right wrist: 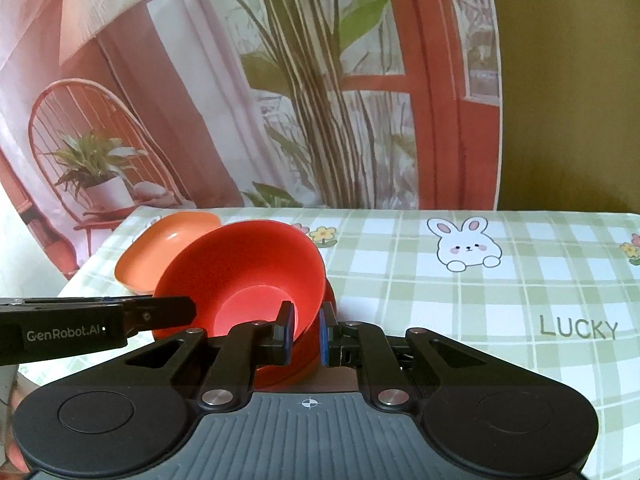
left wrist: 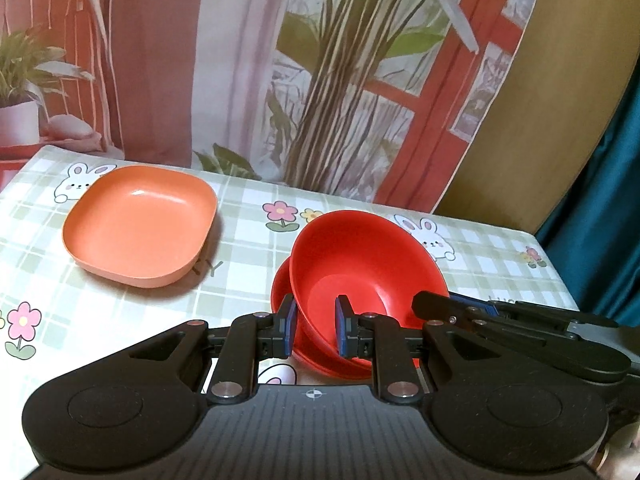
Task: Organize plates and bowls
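A red bowl [left wrist: 360,256] [right wrist: 248,268] hangs tilted just above the checked tablecloth. My left gripper [left wrist: 316,330] is shut on the bowl's near wall. My right gripper [right wrist: 306,332] is shut on the same bowl's right side, and its tip [left wrist: 424,304] comes in from the right in the left wrist view. The left gripper's tip [right wrist: 176,312] reaches the bowl's left rim in the right wrist view. A second red bowl [left wrist: 280,300] [right wrist: 280,376] sits under the held one, mostly hidden. An orange square plate [left wrist: 140,228] [right wrist: 160,252] rests to the left.
The table [left wrist: 100,320] [right wrist: 480,312] wears a green checked cloth with rabbits and flowers. A printed backdrop [left wrist: 320,80] of plants and a red door hangs right behind its far edge. A teal curtain [left wrist: 600,200] is at the far right.
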`<state>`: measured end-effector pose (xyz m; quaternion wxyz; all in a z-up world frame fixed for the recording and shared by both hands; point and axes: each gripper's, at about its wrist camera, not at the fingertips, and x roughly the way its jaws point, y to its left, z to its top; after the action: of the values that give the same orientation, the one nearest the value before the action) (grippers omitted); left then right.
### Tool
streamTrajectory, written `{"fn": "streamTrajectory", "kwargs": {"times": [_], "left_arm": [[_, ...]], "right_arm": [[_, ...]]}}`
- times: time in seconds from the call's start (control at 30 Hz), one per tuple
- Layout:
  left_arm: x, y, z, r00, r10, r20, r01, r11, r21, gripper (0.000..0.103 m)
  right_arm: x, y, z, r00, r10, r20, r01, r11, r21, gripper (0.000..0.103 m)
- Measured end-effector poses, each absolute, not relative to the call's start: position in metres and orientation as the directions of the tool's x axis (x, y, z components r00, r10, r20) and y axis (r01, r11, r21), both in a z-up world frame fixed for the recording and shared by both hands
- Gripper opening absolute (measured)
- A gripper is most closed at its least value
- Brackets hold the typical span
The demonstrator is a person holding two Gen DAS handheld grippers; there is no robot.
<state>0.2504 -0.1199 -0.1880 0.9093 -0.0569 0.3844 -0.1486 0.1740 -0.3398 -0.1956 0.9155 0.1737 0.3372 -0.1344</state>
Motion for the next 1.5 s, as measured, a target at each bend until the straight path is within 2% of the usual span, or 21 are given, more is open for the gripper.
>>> {"fn": "streamTrajectory", "kwargs": {"times": [0.67, 0.77, 0.83, 0.9, 1.5], "left_arm": [[0.258, -0.123, -0.198, 0.642, -0.306, -0.703, 0.219, 0.952, -0.214, 0.021], [0.259, -0.123, -0.199, 0.639, -0.303, -0.707, 0.217, 0.953, -0.211, 0.025], [0.26, -0.122, -0.199, 0.636, -0.29, -0.715, 0.207, 0.957, -0.204, 0.043], [0.261, -0.121, -0.198, 0.639, -0.277, -0.717, 0.189, 0.961, -0.203, 0.047], [0.216, -0.079, -0.172, 0.696, -0.229, -0.68, 0.113, 0.971, -0.21, 0.047]], "right_arm": [[0.179, -0.343, -0.203, 0.719, -0.126, -0.683, 0.371, 0.901, 0.225, 0.012], [0.179, -0.342, -0.201, 0.718, -0.128, -0.684, 0.371, 0.902, 0.22, 0.013], [0.178, -0.342, -0.2, 0.721, -0.132, -0.68, 0.374, 0.9, 0.221, 0.017], [0.177, -0.343, -0.198, 0.72, -0.138, -0.68, 0.379, 0.899, 0.219, 0.017], [0.136, -0.332, -0.172, 0.763, -0.128, -0.633, 0.386, 0.876, 0.289, 0.017]]}}
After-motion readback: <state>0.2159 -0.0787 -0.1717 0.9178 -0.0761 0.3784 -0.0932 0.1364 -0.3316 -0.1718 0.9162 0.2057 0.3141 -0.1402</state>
